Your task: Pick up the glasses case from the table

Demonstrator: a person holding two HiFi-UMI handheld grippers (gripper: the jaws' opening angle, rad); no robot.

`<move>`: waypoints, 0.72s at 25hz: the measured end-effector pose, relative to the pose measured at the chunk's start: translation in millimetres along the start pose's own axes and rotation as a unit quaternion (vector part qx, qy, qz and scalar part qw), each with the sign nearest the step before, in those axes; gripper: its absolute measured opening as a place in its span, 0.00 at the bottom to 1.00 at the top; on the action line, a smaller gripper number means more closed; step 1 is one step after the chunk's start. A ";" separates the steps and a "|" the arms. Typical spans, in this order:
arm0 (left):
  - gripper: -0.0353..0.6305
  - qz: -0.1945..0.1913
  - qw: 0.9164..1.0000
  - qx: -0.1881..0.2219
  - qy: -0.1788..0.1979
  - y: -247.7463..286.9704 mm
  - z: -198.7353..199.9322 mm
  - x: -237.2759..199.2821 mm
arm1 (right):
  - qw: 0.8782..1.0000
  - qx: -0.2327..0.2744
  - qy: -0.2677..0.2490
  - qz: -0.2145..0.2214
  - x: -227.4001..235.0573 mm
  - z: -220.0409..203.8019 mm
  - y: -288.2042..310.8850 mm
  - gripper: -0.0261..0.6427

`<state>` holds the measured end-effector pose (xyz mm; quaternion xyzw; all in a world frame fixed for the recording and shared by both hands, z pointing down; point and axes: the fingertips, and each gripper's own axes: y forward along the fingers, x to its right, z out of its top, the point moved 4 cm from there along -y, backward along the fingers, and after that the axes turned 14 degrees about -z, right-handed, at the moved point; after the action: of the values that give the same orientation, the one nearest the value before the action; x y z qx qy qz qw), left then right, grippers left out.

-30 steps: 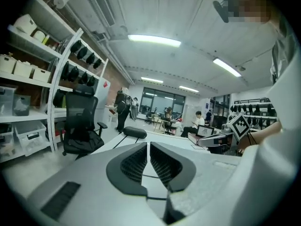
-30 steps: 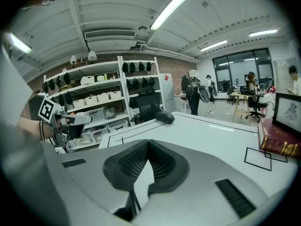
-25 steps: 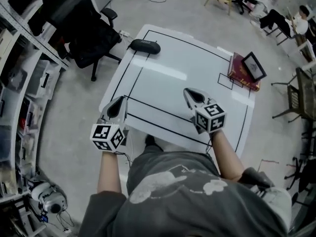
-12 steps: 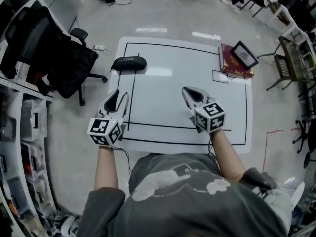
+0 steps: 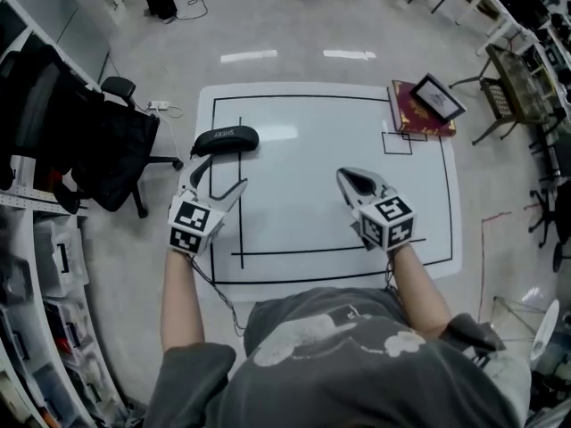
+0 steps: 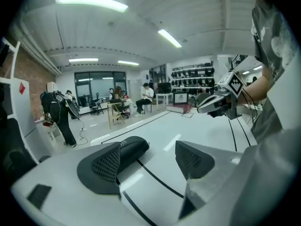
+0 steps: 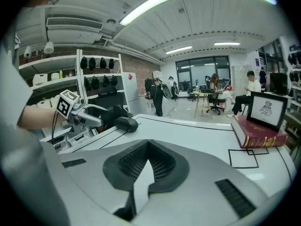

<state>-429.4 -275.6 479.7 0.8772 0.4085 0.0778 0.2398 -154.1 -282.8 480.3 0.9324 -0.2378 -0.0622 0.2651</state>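
1. The white table (image 5: 312, 163) fills the middle of the head view. Black lines (image 5: 241, 212) mark out a large rectangle on its top, with a narrower strip along your left side.
2. An office chair draped with dark clothing (image 5: 103, 150) stands on the floor just off the table's left edge.
3. A red book (image 5: 412, 119) lies flat at the far right corner of the table, and a black-framed picture (image 5: 438, 97) rests on top of it.
4. Your left gripper (image 5: 223, 175) hovers over the left strip of the table, angled down and towards the far left corner. Its jaws have just been opening and now stand spread wide. Nothing sits between the pads; only bare table and a black line show in the gap.
5. Your right gripper (image 5: 350, 179) is over the right half of the marked rectangle, well apart from the left one. Its jaws are pressed together, pad against pad, and they hold nothing.
6. The glasses case (image 5: 226, 139), black and oblong, lies flat on the table near the far left corner, across the black line. It is just ahead of your left gripper's tips. In the left gripper view its near end is hidden behind the left jaw, and I cannot tell whether that jaw touches it.
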 end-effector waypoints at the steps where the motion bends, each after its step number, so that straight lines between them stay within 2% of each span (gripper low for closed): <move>1: 0.58 -0.006 1.000 -0.012 0.010 4.4 -0.6 -6.0 | 1.000 -0.003 -0.001 -0.003 1.1 -0.4 2.8 0.04; 4: 0.59 -0.019 0.997 -0.057 0.051 16.8 -3.1 -24.5 | 1.000 -0.002 0.002 -0.012 2.5 6.3 11.8 0.04; 7: 0.59 -0.038 0.989 -0.108 0.097 26.6 -5.7 -42.0 | 1.000 -0.004 0.005 -0.015 1.9 9.7 20.9 0.04; 13: 0.59 -0.088 0.966 -0.186 0.154 46.5 -8.9 -68.7 | 1.000 -0.020 -0.003 -0.010 -4.3 7.6 32.0 0.04; 18: 0.59 -0.131 0.940 -0.256 0.185 63.9 -18.9 -81.4 | 0.999 -0.041 -0.004 -0.011 -3.2 -6.6 33.5 0.04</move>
<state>-445.5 -365.4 531.9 0.6948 0.5234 0.3083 0.3850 -169.0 -303.2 503.4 0.9229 -0.2260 -0.0789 0.3017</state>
